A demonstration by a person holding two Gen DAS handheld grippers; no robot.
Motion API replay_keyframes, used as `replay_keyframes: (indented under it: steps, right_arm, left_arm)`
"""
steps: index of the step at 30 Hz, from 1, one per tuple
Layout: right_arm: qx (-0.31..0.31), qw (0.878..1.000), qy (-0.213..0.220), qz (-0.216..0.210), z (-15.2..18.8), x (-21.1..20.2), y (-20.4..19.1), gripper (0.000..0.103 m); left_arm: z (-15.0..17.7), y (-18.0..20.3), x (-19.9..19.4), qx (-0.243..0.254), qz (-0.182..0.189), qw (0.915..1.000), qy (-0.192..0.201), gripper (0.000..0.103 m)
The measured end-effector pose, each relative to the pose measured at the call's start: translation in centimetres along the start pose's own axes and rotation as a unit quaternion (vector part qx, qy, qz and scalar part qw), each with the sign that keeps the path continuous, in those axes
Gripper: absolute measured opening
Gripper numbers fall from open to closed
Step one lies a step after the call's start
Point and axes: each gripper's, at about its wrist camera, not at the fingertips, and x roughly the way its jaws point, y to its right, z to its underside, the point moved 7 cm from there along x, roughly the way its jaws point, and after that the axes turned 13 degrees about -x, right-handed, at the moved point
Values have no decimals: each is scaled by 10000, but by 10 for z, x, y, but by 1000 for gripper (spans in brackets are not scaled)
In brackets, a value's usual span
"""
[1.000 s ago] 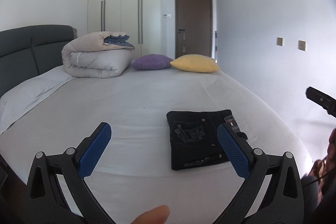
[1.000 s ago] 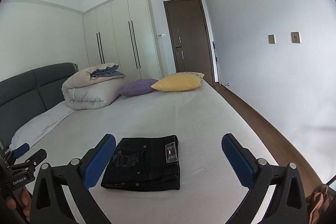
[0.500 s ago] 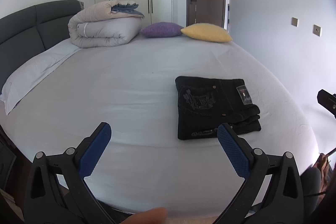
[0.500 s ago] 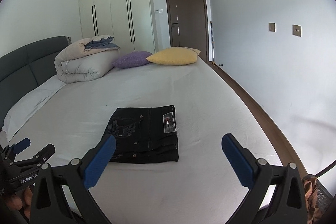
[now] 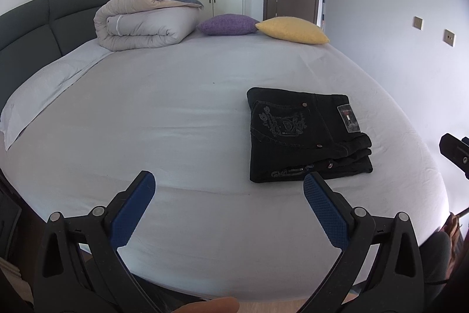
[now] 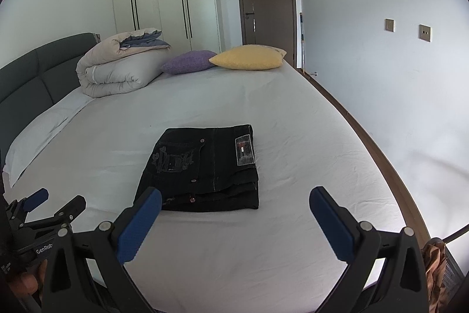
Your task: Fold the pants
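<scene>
Black pants lie folded into a compact rectangle on the white bed, right of centre; they also show in the right wrist view. My left gripper is open and empty, held above the bed's near edge, left of and short of the pants. My right gripper is open and empty, just short of the pants' near edge. The left gripper shows at the lower left of the right wrist view. Part of the right gripper shows at the right edge of the left wrist view.
A rolled duvet, a purple cushion and a yellow cushion lie at the bed's far end. A dark headboard is at the left. A wall runs along the right, with wardrobe and door behind.
Both grippers have pulled back from the bed and tilted downward, so the pants look farther away and more of the bed shows. Both stay open. The pants have not moved.
</scene>
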Motion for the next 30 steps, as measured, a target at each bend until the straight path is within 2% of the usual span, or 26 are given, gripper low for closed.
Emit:
replay_keyframes:
  steps: [30]
  right_arm:
    - [-112,9996,-226,-97,10,14,-11,103]
  left_arm:
    - [8,-3,16,-57,-59,9999,-93,103]
